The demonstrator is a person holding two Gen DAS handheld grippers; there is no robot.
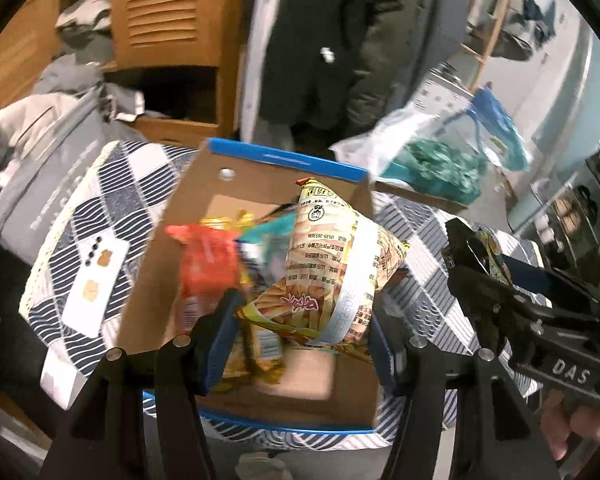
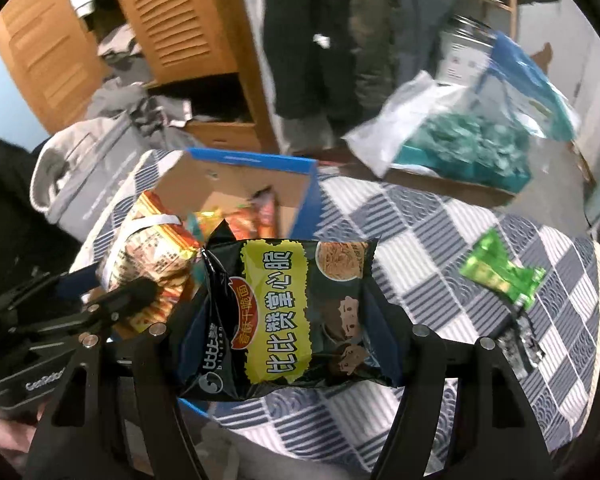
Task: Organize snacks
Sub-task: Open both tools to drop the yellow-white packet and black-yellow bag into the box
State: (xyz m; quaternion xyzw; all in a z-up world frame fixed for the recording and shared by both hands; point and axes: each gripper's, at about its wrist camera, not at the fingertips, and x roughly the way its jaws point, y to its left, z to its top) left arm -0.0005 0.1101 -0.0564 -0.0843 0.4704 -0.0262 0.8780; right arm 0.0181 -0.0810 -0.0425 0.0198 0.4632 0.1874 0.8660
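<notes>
A cardboard box with blue rim (image 1: 284, 160) stands on the checked tablecloth and holds several snack packs. My left gripper (image 1: 304, 316) is over the box, its jaws around a yellow-orange chip bag (image 1: 328, 264) that rests on the pile. An orange pack (image 1: 208, 260) lies beside it. My right gripper (image 2: 284, 340) is shut on a black and yellow noodle snack bag (image 2: 280, 316), held above the table just right of the box (image 2: 252, 164). The right gripper also shows at the right of the left wrist view (image 1: 484, 256).
A green snack pack (image 2: 496, 272) and a grey-black pack (image 2: 520, 344) lie on the tablecloth (image 2: 420, 240) at the right. A white phone (image 1: 96, 284) lies left of the box. A bag of teal items (image 2: 460, 140), a wooden cabinet (image 2: 188, 20) and a standing person (image 2: 320, 40) are behind.
</notes>
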